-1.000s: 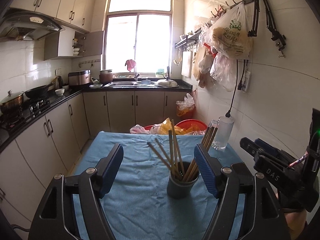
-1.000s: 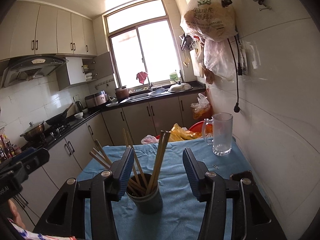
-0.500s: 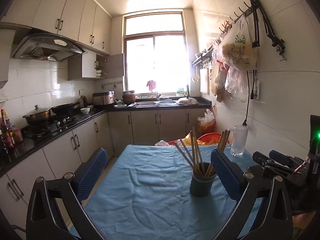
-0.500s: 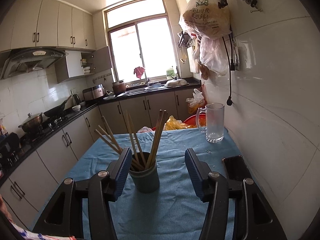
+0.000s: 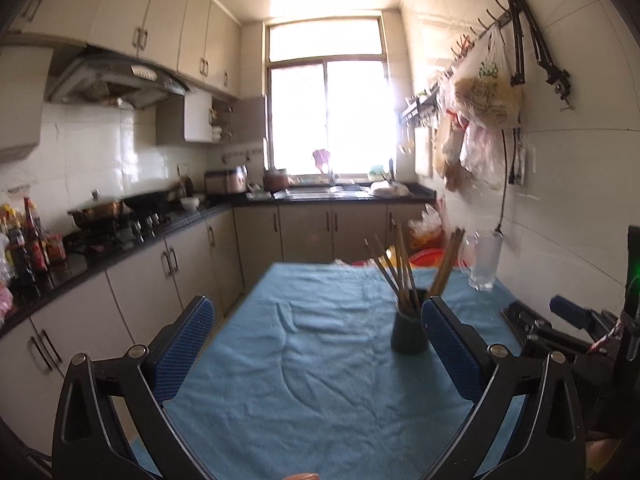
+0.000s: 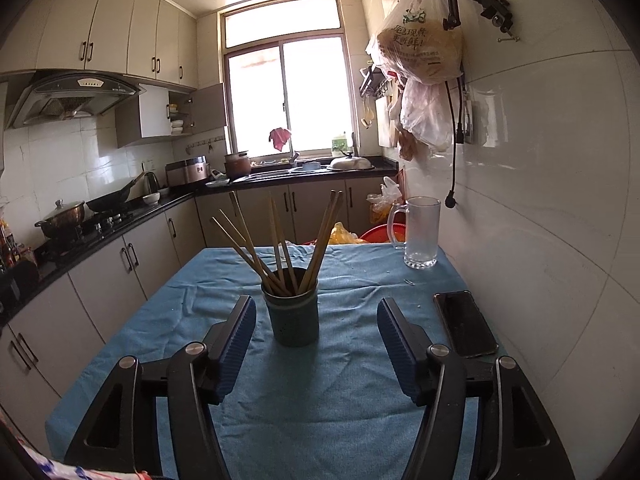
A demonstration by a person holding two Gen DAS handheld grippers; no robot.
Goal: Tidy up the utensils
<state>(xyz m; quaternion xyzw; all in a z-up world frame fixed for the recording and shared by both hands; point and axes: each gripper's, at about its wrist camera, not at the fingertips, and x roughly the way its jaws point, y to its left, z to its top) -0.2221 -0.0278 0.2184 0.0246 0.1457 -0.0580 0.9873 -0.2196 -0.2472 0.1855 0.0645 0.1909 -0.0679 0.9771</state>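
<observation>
A dark green cup (image 6: pixel 294 316) holds several wooden chopsticks (image 6: pixel 280 248) and stands upright on the blue cloth (image 6: pixel 340 392) over the table. In the left wrist view the cup (image 5: pixel 409 330) stands far right, by my right fingertip. My left gripper (image 5: pixel 318 338) is open and empty, back from the cup. My right gripper (image 6: pixel 316 342) is open and empty, just short of the cup. The right gripper's body also shows in the left wrist view (image 5: pixel 580 344).
A glass mug (image 6: pixel 420 232) stands at the table's far right corner by the tiled wall. A black phone (image 6: pixel 464 322) lies near the right edge. Kitchen counters and cabinets (image 6: pixel 132 256) run along the left and back. Bags (image 6: pixel 424 52) hang overhead at right.
Both grippers have pulled back and away from the cup, and the left one has opened wider. The cup of chopsticks stays in place on the cloth.
</observation>
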